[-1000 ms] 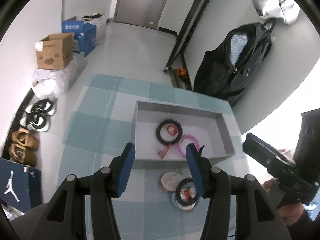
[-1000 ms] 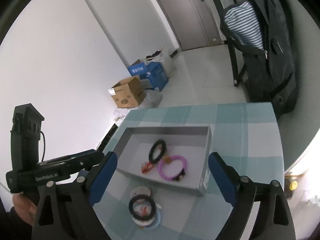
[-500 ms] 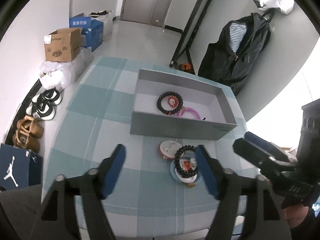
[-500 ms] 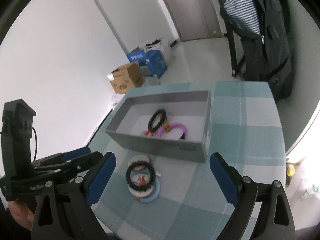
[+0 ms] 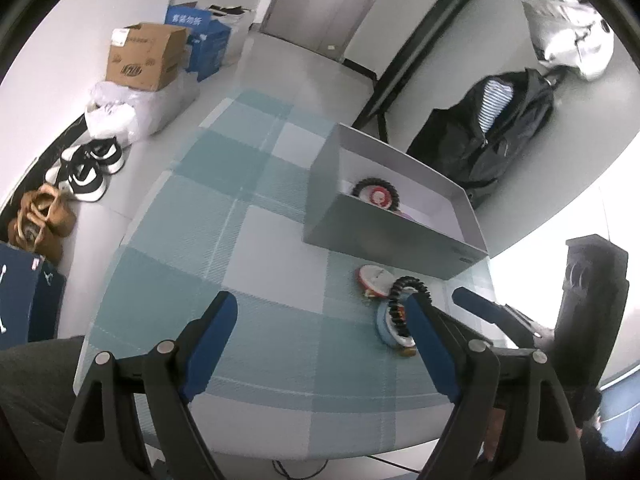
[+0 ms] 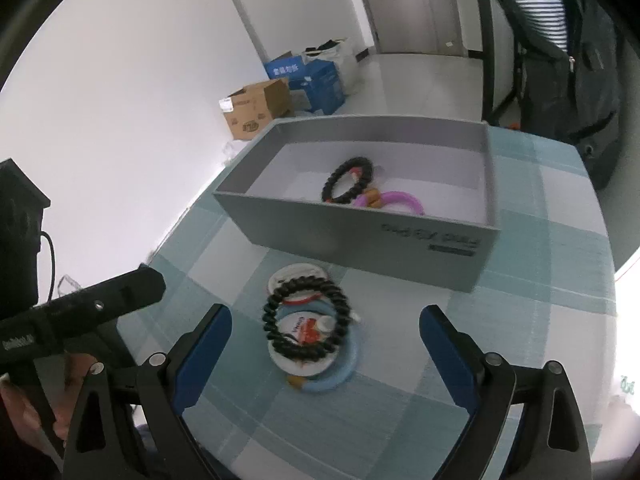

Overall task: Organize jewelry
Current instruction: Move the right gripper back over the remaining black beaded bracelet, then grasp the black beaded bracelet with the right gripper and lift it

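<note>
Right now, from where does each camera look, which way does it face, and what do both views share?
Left wrist: on the left gripper, looking down across the checked table to the grey box; its open jaws show.
Right wrist: on the right gripper, open above the black bead bracelet; the other gripper shows at left.
Shared: box, bracelet pile, cardboard carton.

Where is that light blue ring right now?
In the right wrist view the light blue ring lies on the checked tablecloth, outside the grey box and just in front of it, under a black bead bracelet.
</note>
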